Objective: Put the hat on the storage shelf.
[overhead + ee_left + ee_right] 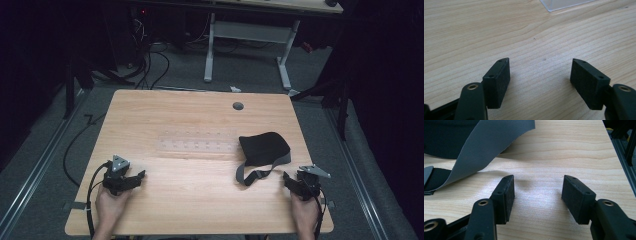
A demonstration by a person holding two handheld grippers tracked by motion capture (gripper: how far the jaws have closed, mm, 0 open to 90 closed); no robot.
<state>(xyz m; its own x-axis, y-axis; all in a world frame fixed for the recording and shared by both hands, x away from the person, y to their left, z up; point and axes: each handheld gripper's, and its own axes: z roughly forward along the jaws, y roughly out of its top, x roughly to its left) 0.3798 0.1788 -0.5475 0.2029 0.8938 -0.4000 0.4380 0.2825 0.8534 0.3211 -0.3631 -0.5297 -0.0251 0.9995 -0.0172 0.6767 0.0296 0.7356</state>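
Resting low on the pale wooden table (200, 185), both my grippers, left (141, 175) and right (286, 178), gape wide and empty. My black bag (262, 147) with its grey strap (260, 172) lies right of centre, just beside my right gripper. Grey carpet (250, 75) and a second desk (250, 30) fill the dark upper frame.

Left gripper (141, 174) and right gripper (286, 176) rest low, jaws apart.

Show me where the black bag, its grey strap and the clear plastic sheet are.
black bag (263, 147), high view, middle of its top.
grey strap (257, 174), high view, lower run of the loop.
clear plastic sheet (197, 141), high view, centre.
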